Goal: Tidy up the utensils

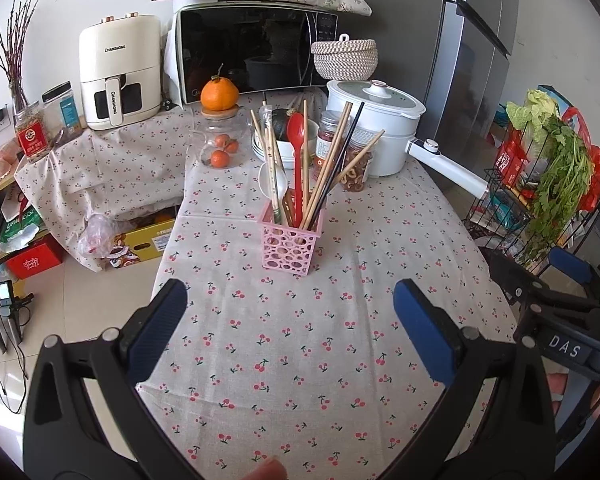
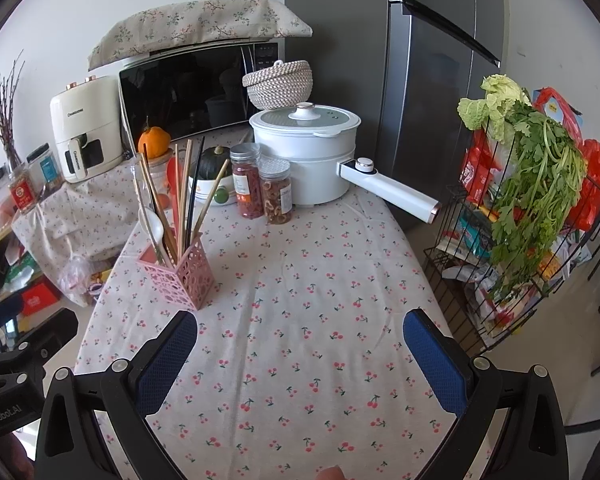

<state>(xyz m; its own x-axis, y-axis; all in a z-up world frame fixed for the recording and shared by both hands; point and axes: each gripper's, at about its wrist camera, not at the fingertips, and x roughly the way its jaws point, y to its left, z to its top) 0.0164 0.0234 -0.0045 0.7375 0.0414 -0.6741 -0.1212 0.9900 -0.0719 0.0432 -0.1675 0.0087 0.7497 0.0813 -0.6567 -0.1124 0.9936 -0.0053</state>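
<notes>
A pink perforated utensil holder [image 1: 290, 246] stands on the cherry-print tablecloth [image 1: 300, 360]. It holds several wooden chopsticks [image 1: 332, 160], a black chopstick, a red spoon [image 1: 297, 148] and a white spoon [image 1: 271, 184]. It also shows in the right wrist view [image 2: 180, 276], left of centre. My left gripper [image 1: 290, 300] is open and empty, just in front of the holder. My right gripper [image 2: 300, 334] is open and empty, over the cloth to the right of the holder. The right gripper's body [image 1: 560, 320] shows at the right edge of the left wrist view.
At the back of the table stand a white electric pot [image 2: 308, 160] with a long handle, two jars [image 2: 260, 188], a bowl stack, a glass jar of oranges [image 1: 220, 144], a microwave [image 1: 252, 52] and an air fryer [image 1: 118, 72]. A wire rack with greens [image 2: 532, 200] stands right of the table.
</notes>
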